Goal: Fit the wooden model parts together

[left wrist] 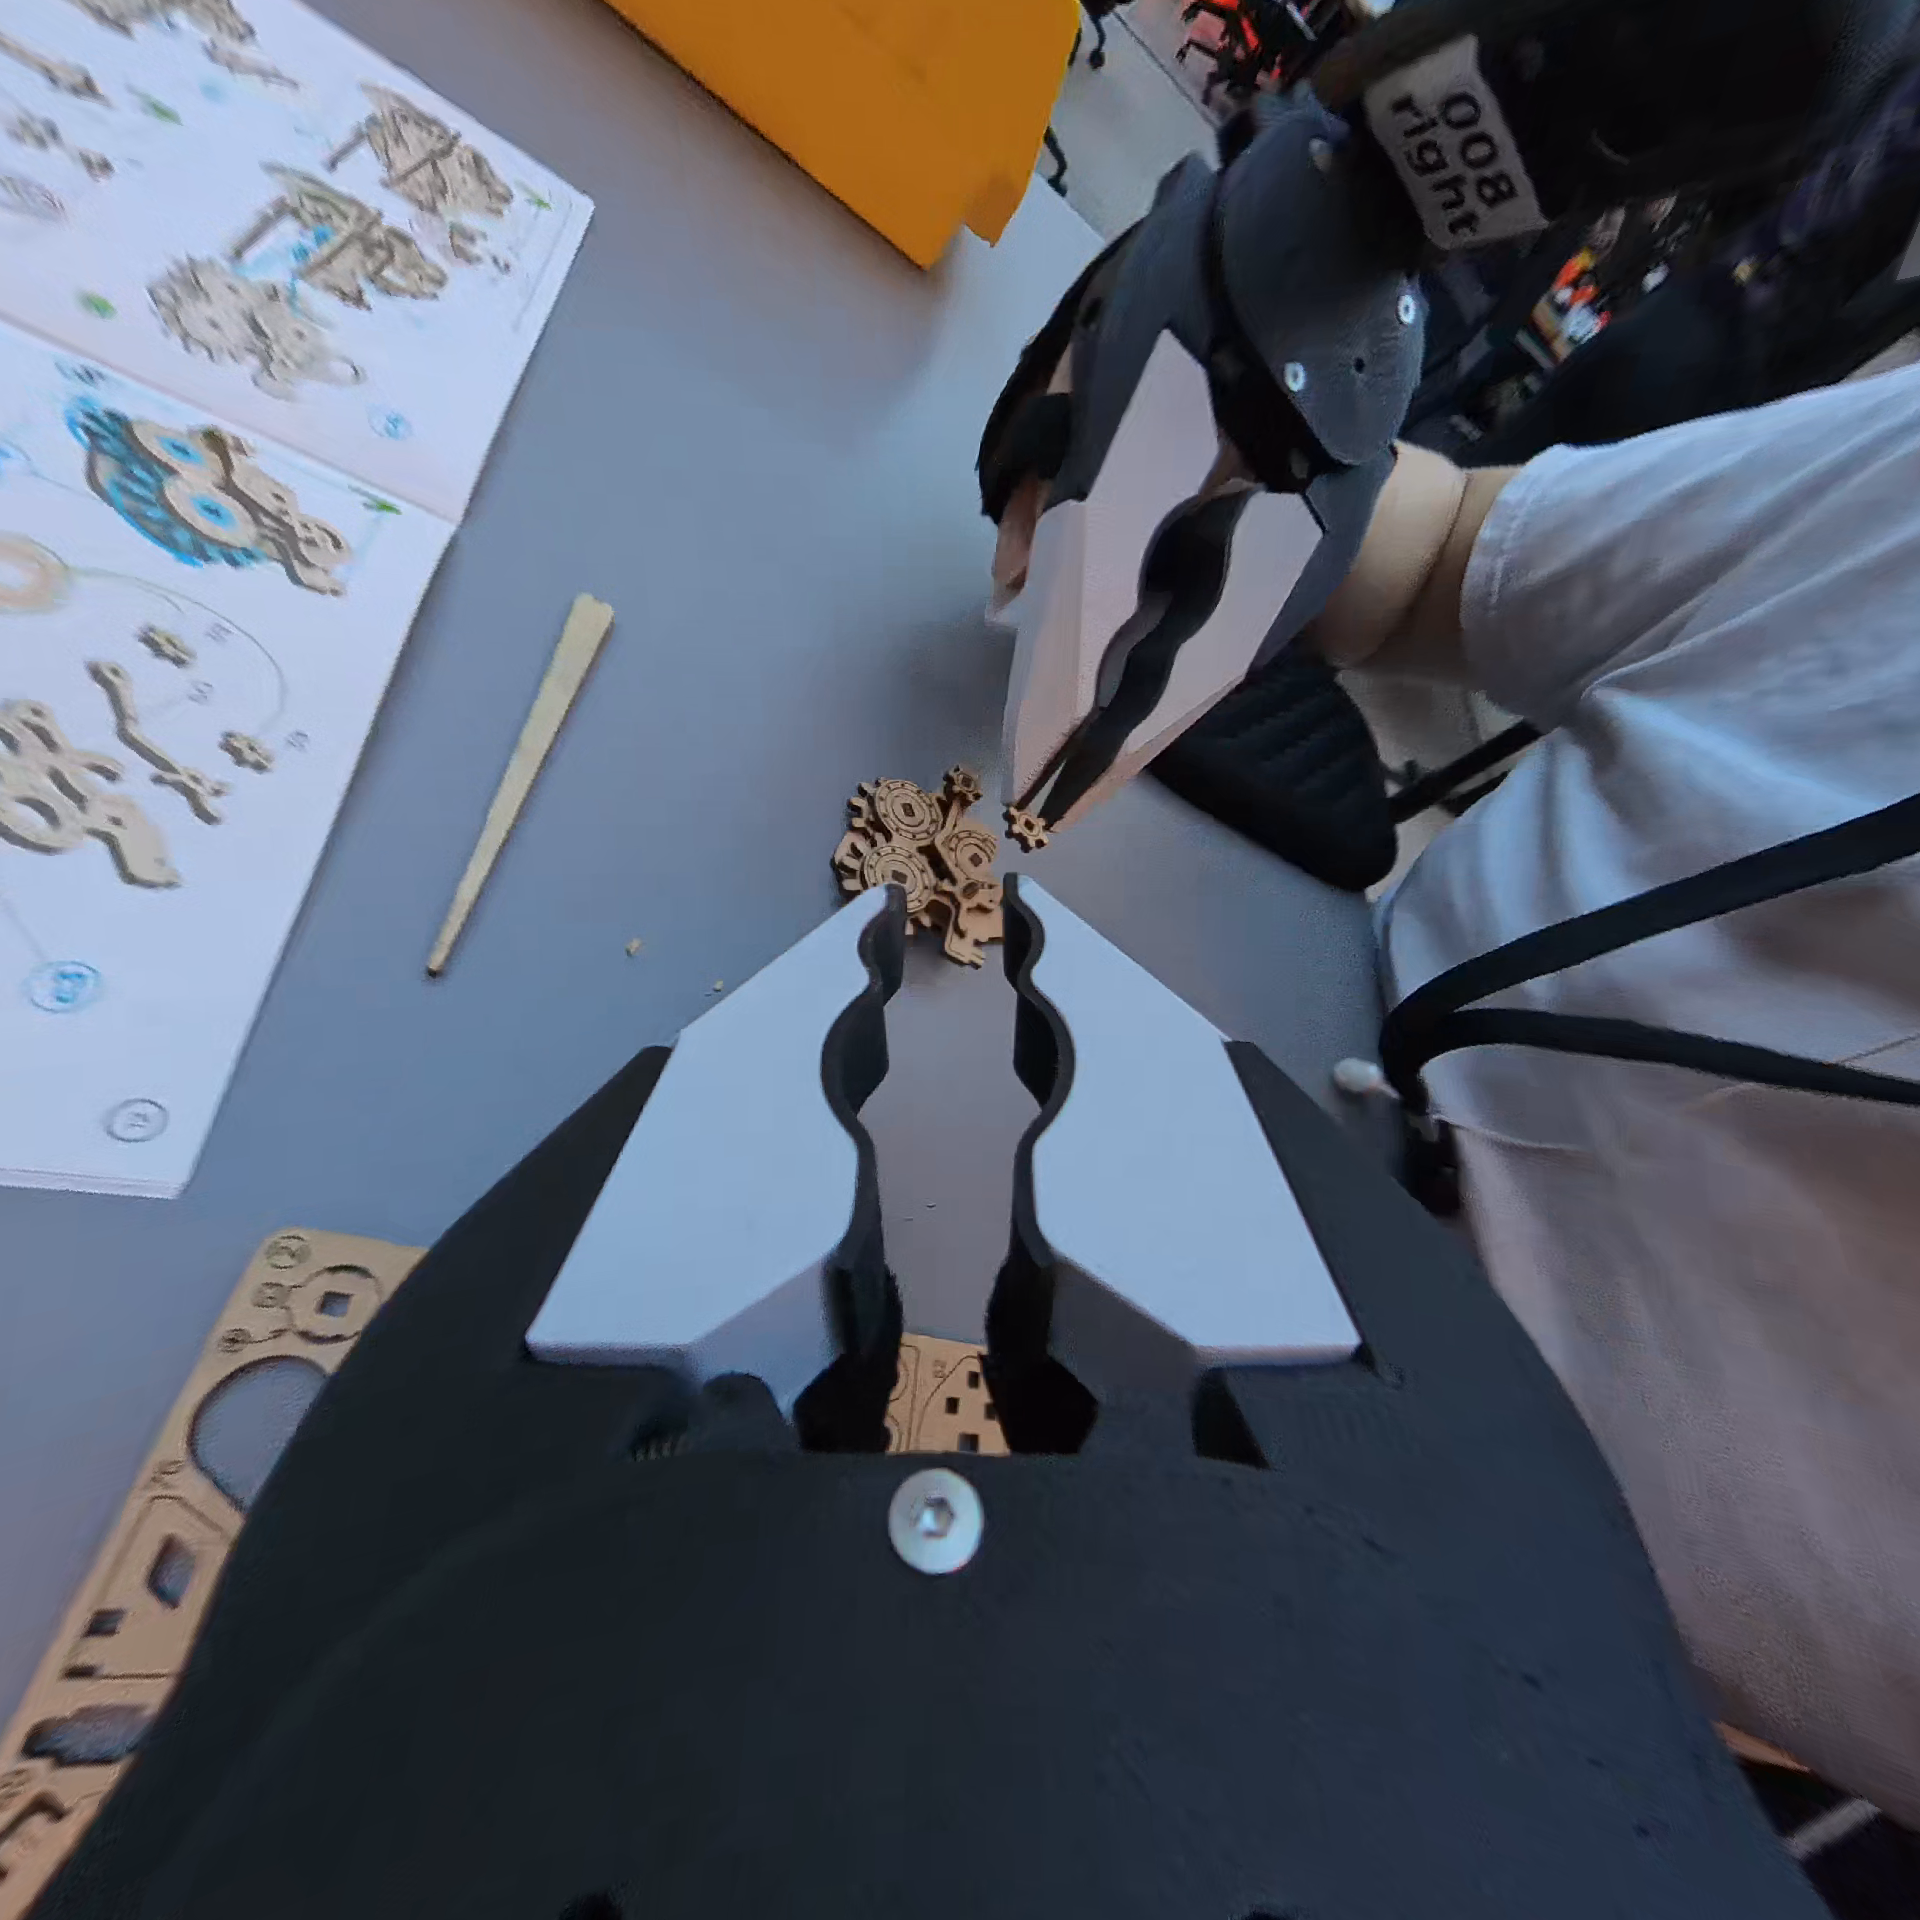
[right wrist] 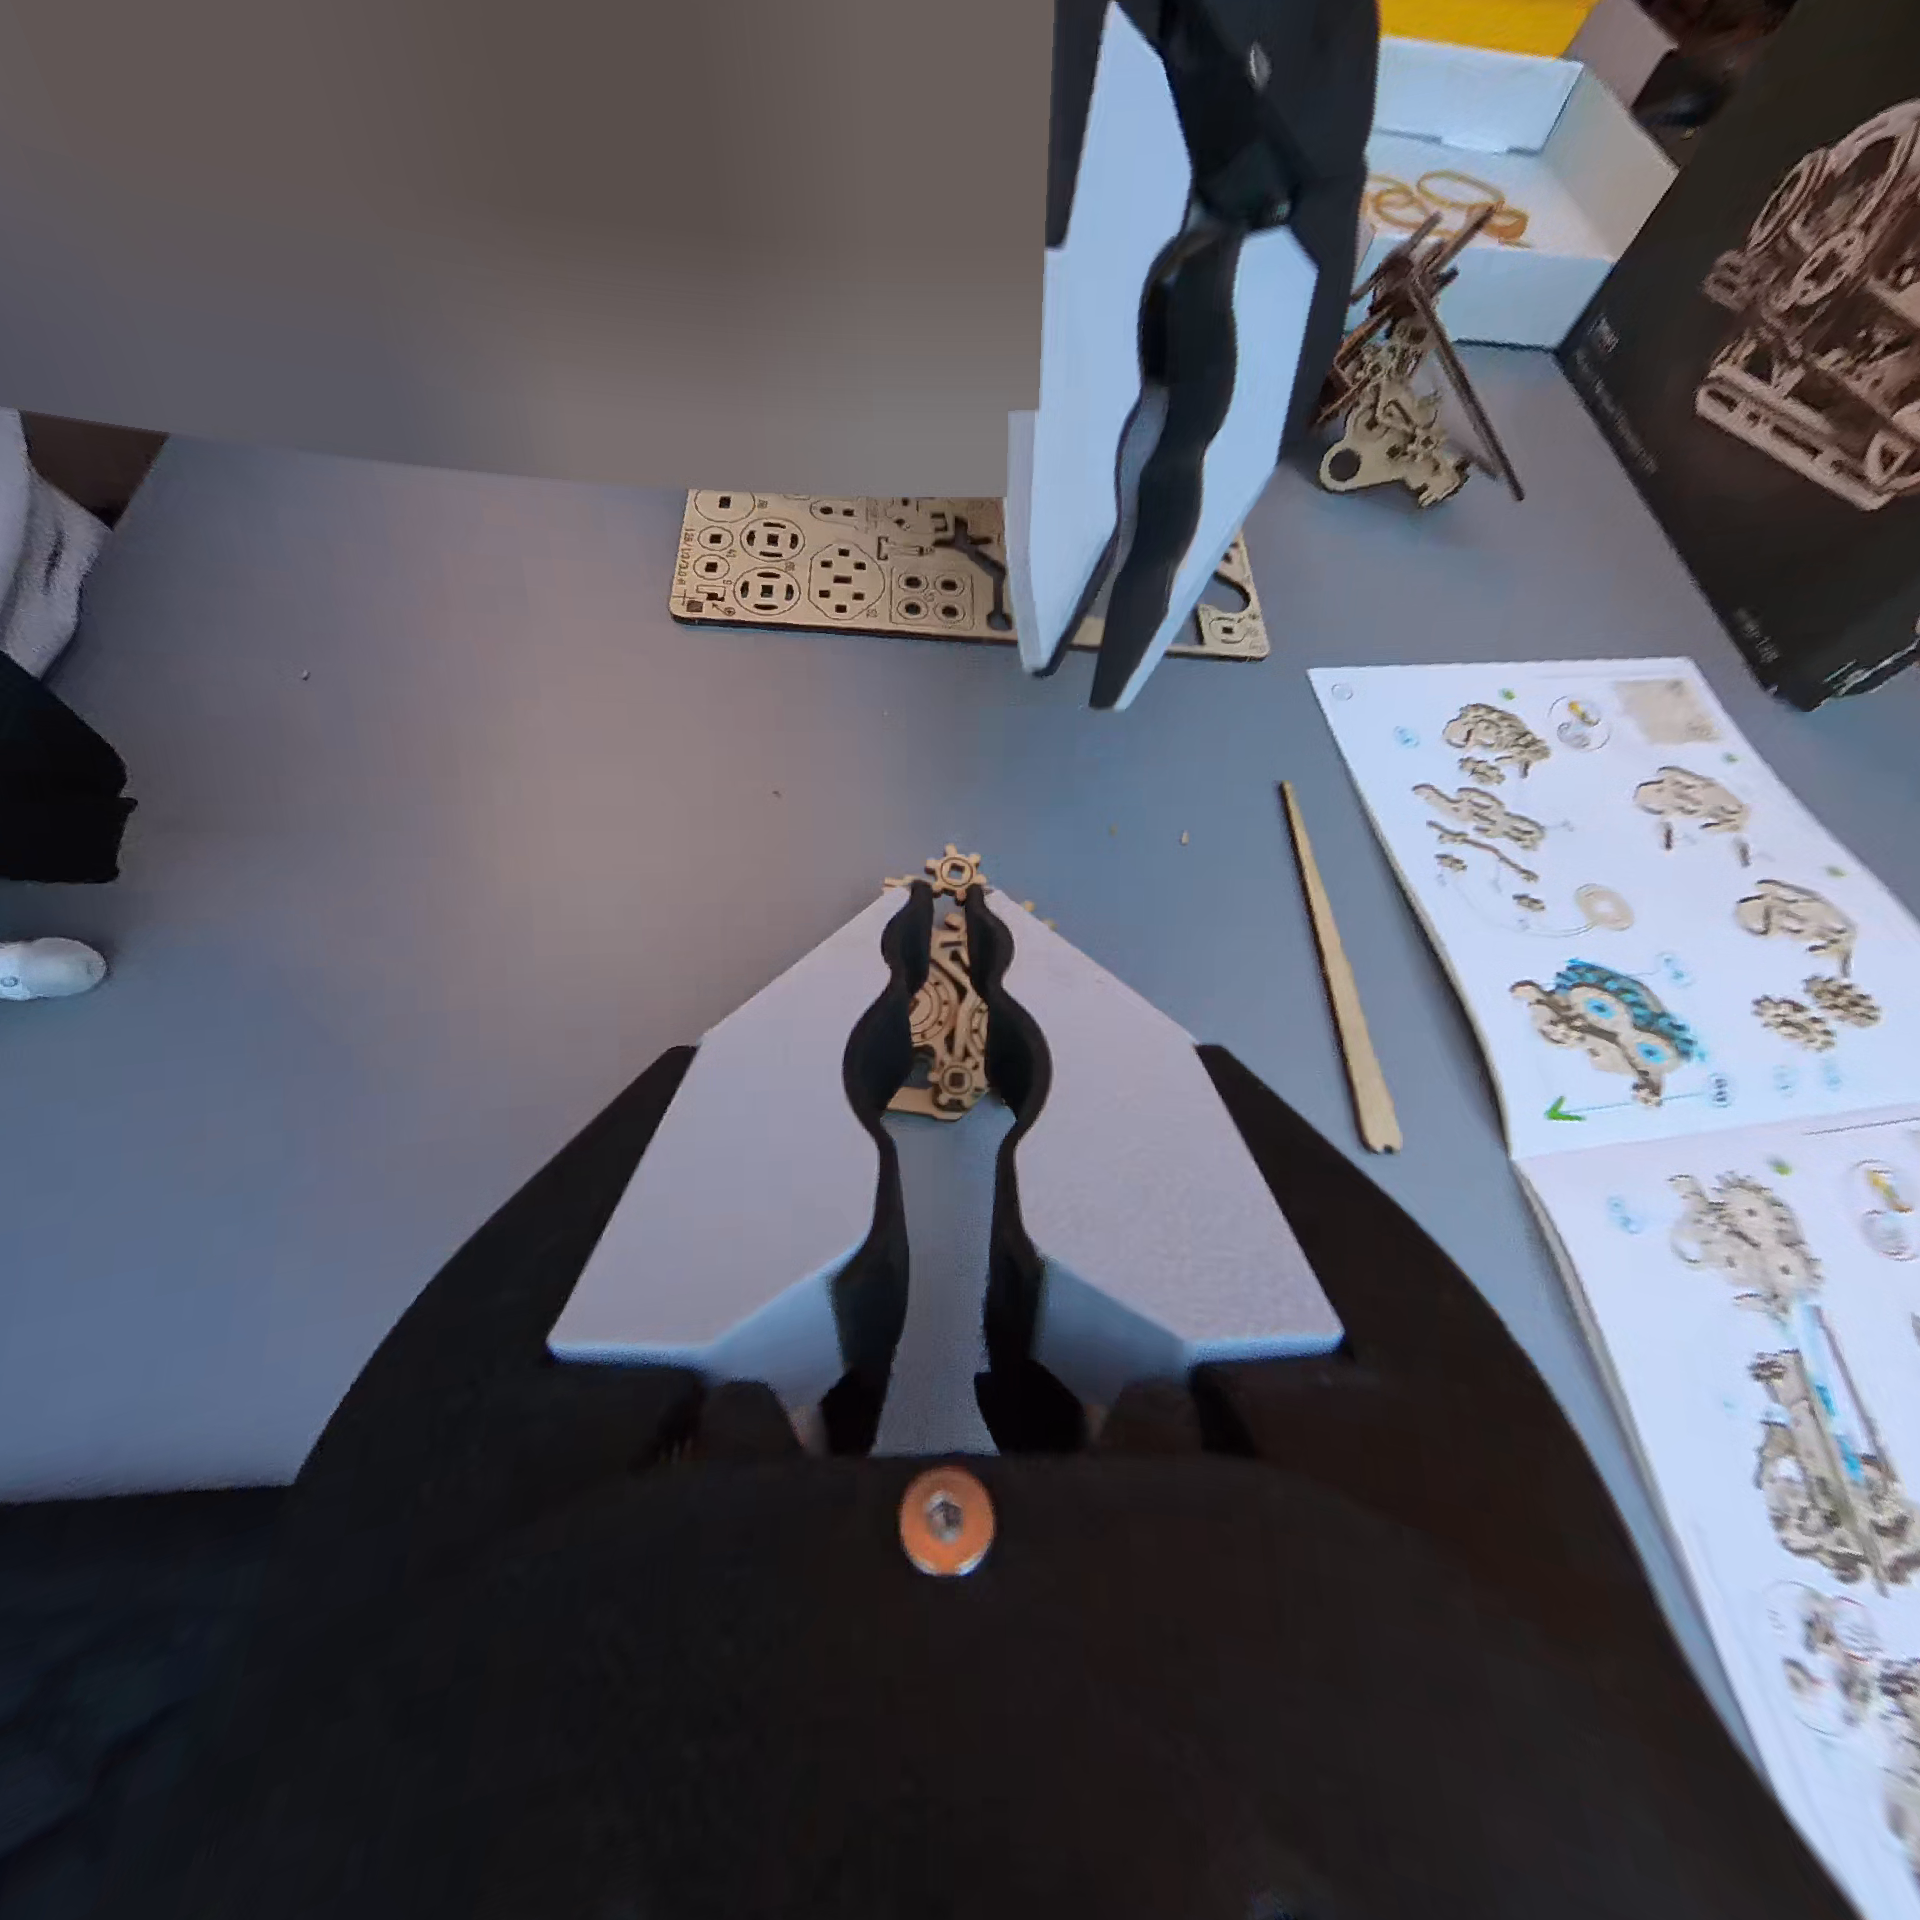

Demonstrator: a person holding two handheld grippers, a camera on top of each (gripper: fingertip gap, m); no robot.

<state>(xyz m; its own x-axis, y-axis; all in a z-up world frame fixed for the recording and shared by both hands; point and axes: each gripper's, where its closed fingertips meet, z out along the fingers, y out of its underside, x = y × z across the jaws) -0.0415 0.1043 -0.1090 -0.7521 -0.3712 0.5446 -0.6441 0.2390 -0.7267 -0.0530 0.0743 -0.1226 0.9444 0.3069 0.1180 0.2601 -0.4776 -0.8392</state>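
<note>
Bringing a small gear to the half-built wooden gear assembly

Nearest, the right gripper is clamped on the small gear, just above the gear assembly lying on the grey table; the left gripper stands apart and empty beside it. Several gears are already joined, this one is not yet seated. Farther off lie the stick, the instruction booklet and the parts sheet, still holding pieces

office | grey desk | office chairs behind
</note>
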